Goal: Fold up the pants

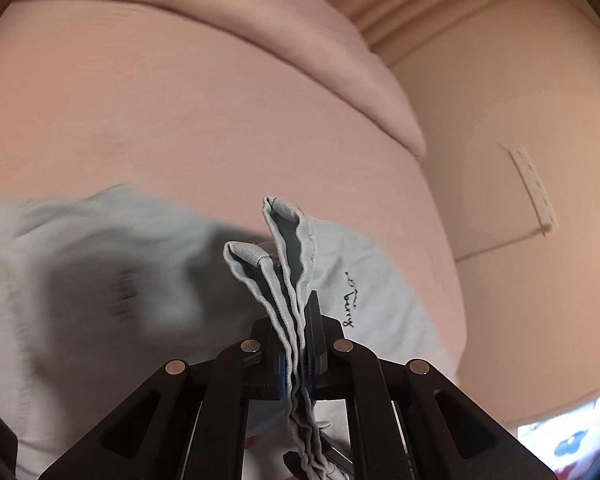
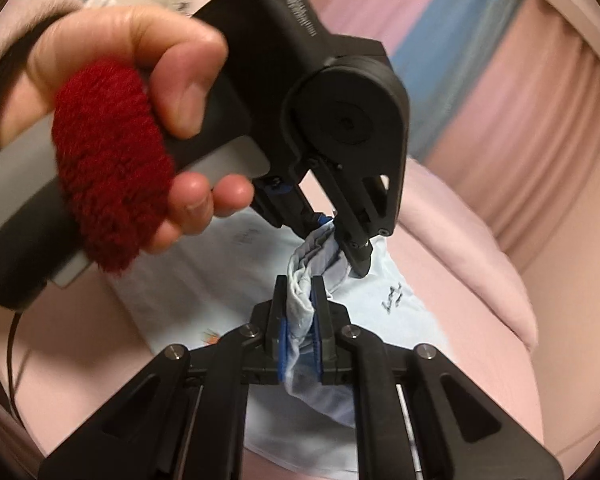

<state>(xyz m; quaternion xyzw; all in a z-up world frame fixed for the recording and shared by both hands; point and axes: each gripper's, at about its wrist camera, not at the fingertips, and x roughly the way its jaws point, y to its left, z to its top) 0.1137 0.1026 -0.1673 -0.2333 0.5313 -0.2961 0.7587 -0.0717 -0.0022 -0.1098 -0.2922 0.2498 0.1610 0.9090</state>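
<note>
The pale blue pants [image 1: 380, 280] lie spread on a pink bed [image 1: 220, 120], with a small script print near their edge. In the left wrist view my left gripper [image 1: 296, 320] is shut on several stacked layers of a stitched edge that stick up between its fingers. In the right wrist view my right gripper [image 2: 300, 292] is shut on a bunched fold of the same pants [image 2: 400, 304]. Just beyond it, the left gripper [image 2: 338, 240] pinches that bunch too, held by a person's hand [image 2: 140, 52] with a red fuzzy strap [image 2: 112, 168] on the handle. Both grips sit close together.
A pink pillow or folded duvet [image 1: 340, 64] lies at the far side of the bed. Pink and blue curtains [image 2: 480, 60] hang behind. A white power strip [image 1: 530, 188] is on the wall to the right, and patterned floor [image 1: 572, 448] shows past the bed's edge.
</note>
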